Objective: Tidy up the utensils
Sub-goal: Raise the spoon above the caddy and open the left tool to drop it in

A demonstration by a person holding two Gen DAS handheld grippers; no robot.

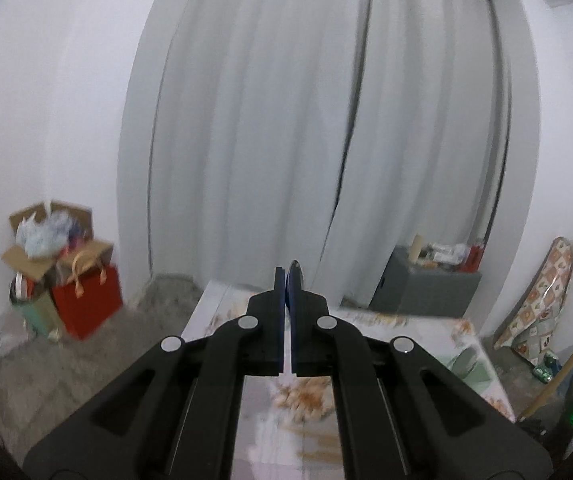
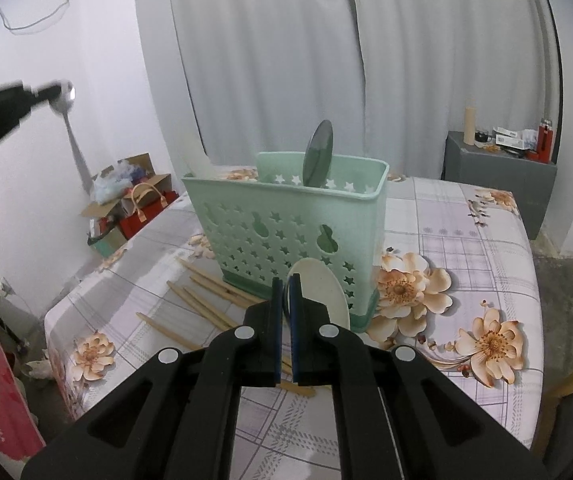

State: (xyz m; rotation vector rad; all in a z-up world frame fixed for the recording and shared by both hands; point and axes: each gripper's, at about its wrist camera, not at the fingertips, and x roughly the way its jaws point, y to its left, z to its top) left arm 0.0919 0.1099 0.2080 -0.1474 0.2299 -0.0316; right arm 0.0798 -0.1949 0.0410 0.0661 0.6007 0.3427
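In the right wrist view a mint green utensil basket (image 2: 286,216) stands on the flowered tablecloth, with a dark green spoon (image 2: 319,154) upright in it. My right gripper (image 2: 285,286) is shut on a cream plastic spoon (image 2: 320,292), held just in front of the basket. Several wooden chopsticks (image 2: 206,300) lie on the cloth left of the basket. My left gripper (image 2: 52,90) shows at the far left, raised high and shut on a metal spoon (image 2: 74,140) that hangs down. In the left wrist view the left gripper (image 1: 287,276) is shut, with the spoon's edge (image 1: 298,276) between the pads.
The table (image 2: 466,240) ends close behind the basket and at the left. A grey cabinet (image 2: 498,184) with bottles stands at the back right. Boxes and a red bag (image 2: 138,208) sit on the floor at the left. White curtains (image 2: 326,60) hang behind.
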